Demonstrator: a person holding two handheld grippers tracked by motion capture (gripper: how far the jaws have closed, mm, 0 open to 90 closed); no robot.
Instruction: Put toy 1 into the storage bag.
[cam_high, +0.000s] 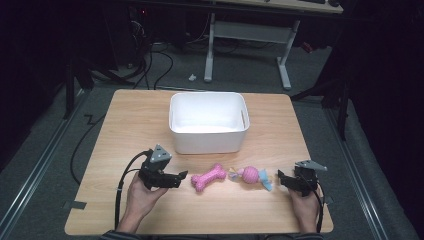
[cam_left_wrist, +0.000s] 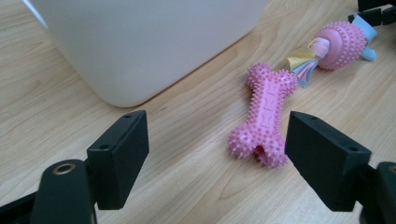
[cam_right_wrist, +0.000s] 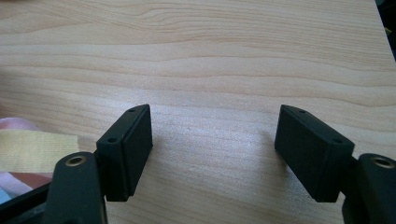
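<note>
A spiky pink bone toy (cam_high: 207, 177) lies on the wooden table (cam_high: 130, 125) in front of a white bin (cam_high: 208, 122). To its right lies a pink knobbly ball toy (cam_high: 250, 175) with pastel fabric tails. My left gripper (cam_high: 180, 176) rests open just left of the bone, held by a hand. In the left gripper view the bone (cam_left_wrist: 266, 114) lies ahead of my open left gripper (cam_left_wrist: 217, 140), near its right jaw. My right gripper (cam_high: 281, 178) sits open just right of the ball toy. Bare wood shows inside my open right gripper (cam_right_wrist: 212, 135), with yellow fabric (cam_right_wrist: 32, 149) at its left.
The white bin (cam_left_wrist: 149, 42) stands close ahead and left of the left gripper; it looks empty from above. Cables trail from both grippers toward the table's near edge. A white desk frame (cam_high: 250, 35) and dark floor lie beyond the far edge.
</note>
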